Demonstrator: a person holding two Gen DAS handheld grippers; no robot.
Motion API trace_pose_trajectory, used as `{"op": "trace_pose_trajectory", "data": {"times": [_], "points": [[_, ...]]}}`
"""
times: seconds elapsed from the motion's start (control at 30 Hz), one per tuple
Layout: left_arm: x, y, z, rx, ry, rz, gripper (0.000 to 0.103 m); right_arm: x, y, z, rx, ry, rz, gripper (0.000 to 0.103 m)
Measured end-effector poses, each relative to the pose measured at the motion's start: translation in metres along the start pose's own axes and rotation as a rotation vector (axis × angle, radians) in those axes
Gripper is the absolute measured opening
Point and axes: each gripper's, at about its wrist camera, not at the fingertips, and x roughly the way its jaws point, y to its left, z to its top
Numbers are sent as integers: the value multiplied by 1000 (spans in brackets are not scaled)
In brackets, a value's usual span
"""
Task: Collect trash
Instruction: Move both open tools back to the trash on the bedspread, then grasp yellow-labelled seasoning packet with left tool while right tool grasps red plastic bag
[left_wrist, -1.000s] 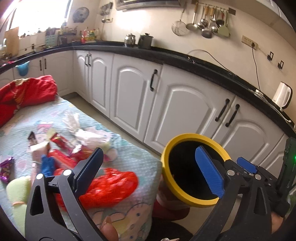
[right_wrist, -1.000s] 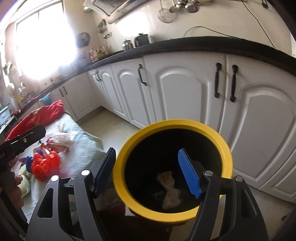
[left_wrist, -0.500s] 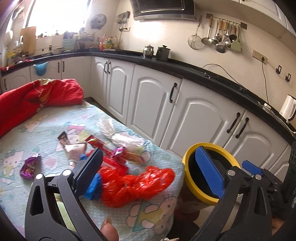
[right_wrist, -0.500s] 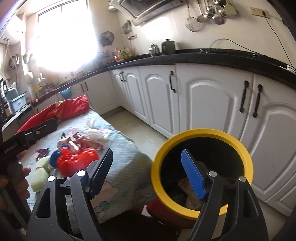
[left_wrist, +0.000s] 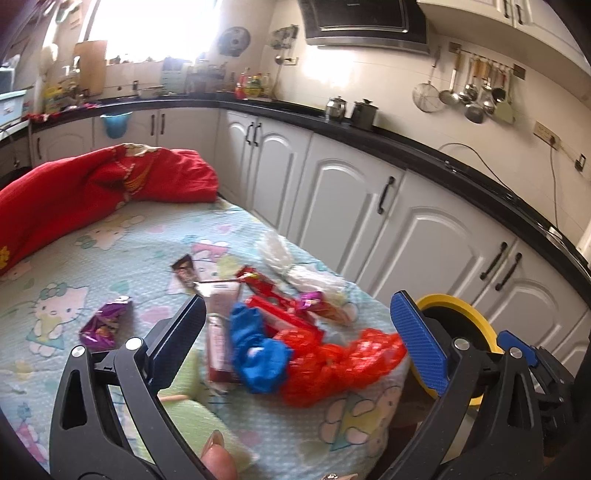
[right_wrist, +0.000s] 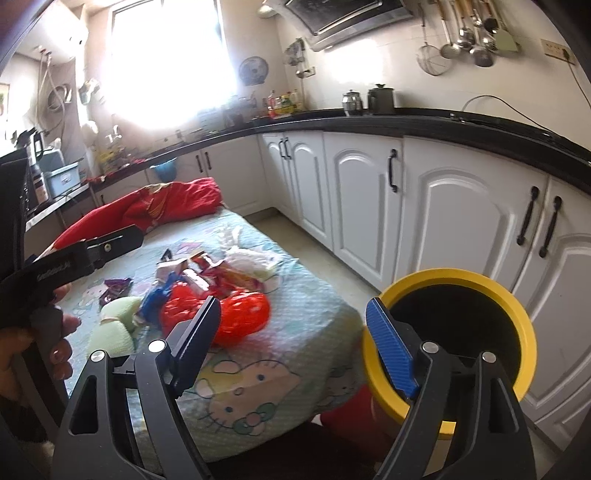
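Wrappers (left_wrist: 258, 314) and a red plastic bag (left_wrist: 332, 362), its long axis across the near desk (left_wrist: 110, 236) corner, lie beside the yellow-rimmed bin (right_wrist: 480, 291), both the left claw (left_wrist: 295, 332) and right claw (right_wrist: 295, 347) gaping empty, the right's jaws having just been widening.

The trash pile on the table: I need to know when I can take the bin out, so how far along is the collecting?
Early on. Nothing is in hand: the left gripper and right gripper both stand open and empty. Left on the tablecloth: the red plastic bag, blue wrapper, purple wrapper and white bag. The yellow-rimmed bin waits beside the table.
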Motion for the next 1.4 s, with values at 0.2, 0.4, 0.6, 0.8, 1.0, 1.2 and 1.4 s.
{"op": "trace_pose_trajectory", "data": {"times": [0.2,0.4,0.6,0.8,1.0,1.2,1.4], "points": [[2,32,2,-38,7,50,92,15,20,-1,-22,23,29,78],[11,59,0,-79,47,88,92,35,37,-1,-37,50,45,78],[31,86,2,-166,126,60,75,57,41,-1,-19,79,28,78],[58,104,4,-245,234,8,54,78,34,-2,21,132,28,78],[80,100,3,-229,300,-24,50,93,31,-4,48,168,38,78],[98,98,4,-237,339,-33,40,101,28,-9,73,205,64,74],[114,99,0,-264,395,-34,39,104,24,-14,81,238,104,57]]}}
